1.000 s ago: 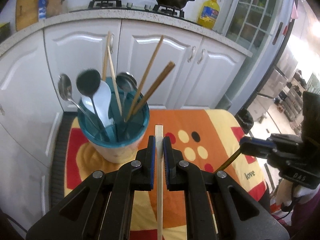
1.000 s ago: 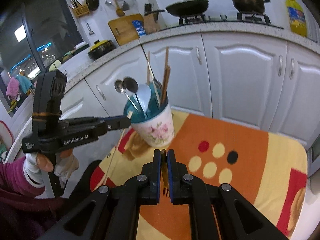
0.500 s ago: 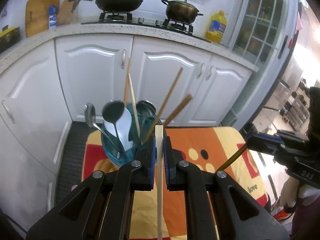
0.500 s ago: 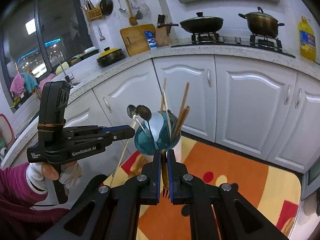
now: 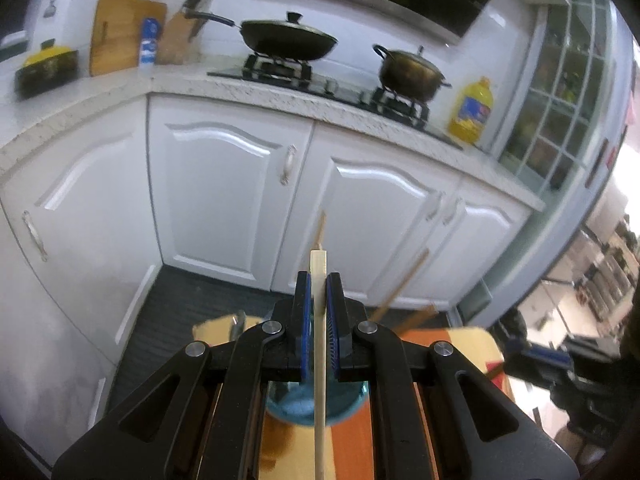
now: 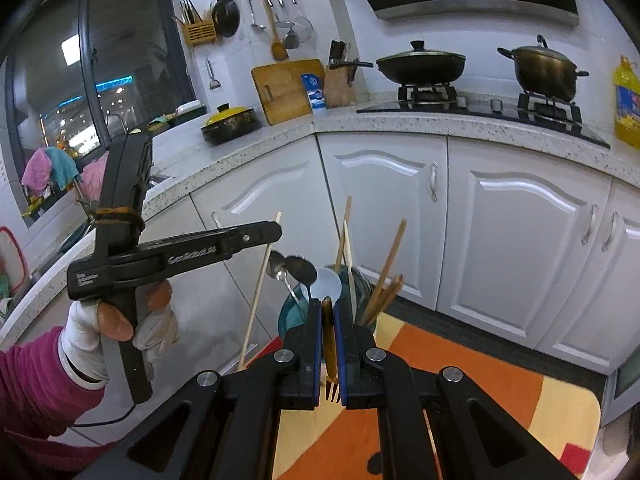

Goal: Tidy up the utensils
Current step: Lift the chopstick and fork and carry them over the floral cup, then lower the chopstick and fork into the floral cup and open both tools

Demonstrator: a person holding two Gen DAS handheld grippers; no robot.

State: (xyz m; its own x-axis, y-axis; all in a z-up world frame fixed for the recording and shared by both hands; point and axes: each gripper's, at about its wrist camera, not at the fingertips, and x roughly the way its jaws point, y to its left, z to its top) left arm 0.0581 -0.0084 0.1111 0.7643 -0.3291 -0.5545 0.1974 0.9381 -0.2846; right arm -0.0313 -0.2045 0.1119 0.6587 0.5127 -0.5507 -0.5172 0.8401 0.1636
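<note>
Both wrist views face the white cabinets (stove shared)

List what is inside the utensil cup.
The cup holds two metal spoons, a white spoon and several chopsticks, all standing handle-down or tip-down. The right gripper covers its lower contents.

Between the left gripper's fingers stands a chopstick, its top past the fingertips and its lower end trailing back under them. Just beneath those fingers sits the utensil holder on the tablecloth. Between the right gripper's fingers a fork is clamped, tines hanging back below. The holder lies just ahead of these fingers, with spoons and chopsticks in it. The left gripper is to their left. Beyond the fingers stand cabinets under the counter, which carries a wok and a pot.
</note>
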